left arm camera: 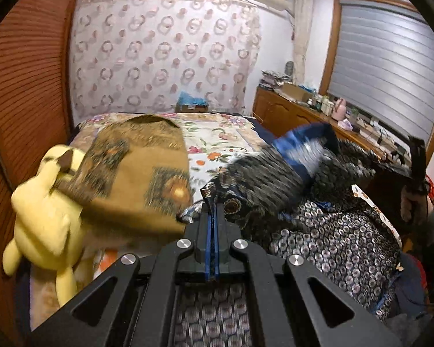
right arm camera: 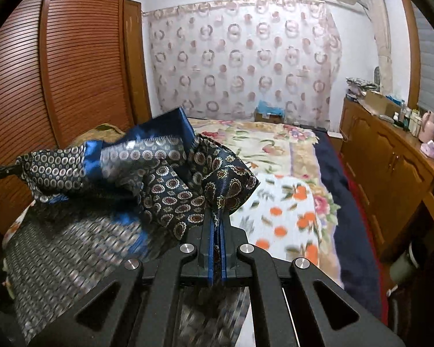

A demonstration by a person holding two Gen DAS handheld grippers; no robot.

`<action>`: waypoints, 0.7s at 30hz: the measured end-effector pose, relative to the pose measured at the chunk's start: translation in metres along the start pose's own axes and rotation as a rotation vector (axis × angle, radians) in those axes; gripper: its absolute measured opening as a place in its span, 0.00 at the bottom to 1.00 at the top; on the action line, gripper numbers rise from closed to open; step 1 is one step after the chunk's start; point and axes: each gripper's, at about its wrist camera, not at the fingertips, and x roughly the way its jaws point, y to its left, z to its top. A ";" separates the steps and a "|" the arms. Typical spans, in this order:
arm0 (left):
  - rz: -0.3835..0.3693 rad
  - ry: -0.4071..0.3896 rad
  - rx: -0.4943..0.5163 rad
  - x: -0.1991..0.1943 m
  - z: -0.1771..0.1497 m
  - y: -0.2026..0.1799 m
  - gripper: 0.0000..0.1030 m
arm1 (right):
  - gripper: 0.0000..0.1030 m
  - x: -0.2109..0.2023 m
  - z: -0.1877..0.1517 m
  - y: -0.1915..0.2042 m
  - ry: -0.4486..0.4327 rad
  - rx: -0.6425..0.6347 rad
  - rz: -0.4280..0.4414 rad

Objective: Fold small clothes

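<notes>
A dark navy garment (left arm camera: 318, 202) with a small circle print and bright blue lining hangs between both grippers above the bed. My left gripper (left arm camera: 212, 205) is shut on one edge of it, cloth pinched between the blue pads. In the right wrist view my right gripper (right arm camera: 217, 211) is shut on another edge of the same garment (right arm camera: 147, 173), which bunches to its left and drapes down under it. The right gripper (left arm camera: 416, 159) also shows at the far right of the left wrist view, held in a hand, stretching the cloth. A brown patterned cloth (left arm camera: 141, 170) lies on the bed.
A yellow plush toy (left arm camera: 43, 208) lies at the bed's left side under the brown cloth. The floral bedspread (right arm camera: 280, 156) covers the bed. A slatted wooden wardrobe (right arm camera: 81, 57) stands left, a wooden sideboard (right arm camera: 390, 167) with bottles and boxes right, a patterned curtain (right arm camera: 240, 57) behind.
</notes>
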 end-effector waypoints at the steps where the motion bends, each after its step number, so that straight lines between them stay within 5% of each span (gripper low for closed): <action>1: 0.005 -0.004 -0.012 -0.007 -0.008 0.002 0.02 | 0.03 -0.008 -0.007 0.001 0.002 0.003 0.006; 9: 0.031 0.033 -0.061 -0.024 -0.046 0.011 0.02 | 0.03 -0.057 -0.059 -0.001 0.050 0.069 0.074; 21: 0.021 0.023 -0.021 -0.049 -0.057 -0.003 0.02 | 0.03 -0.089 -0.061 0.012 0.061 -0.008 0.067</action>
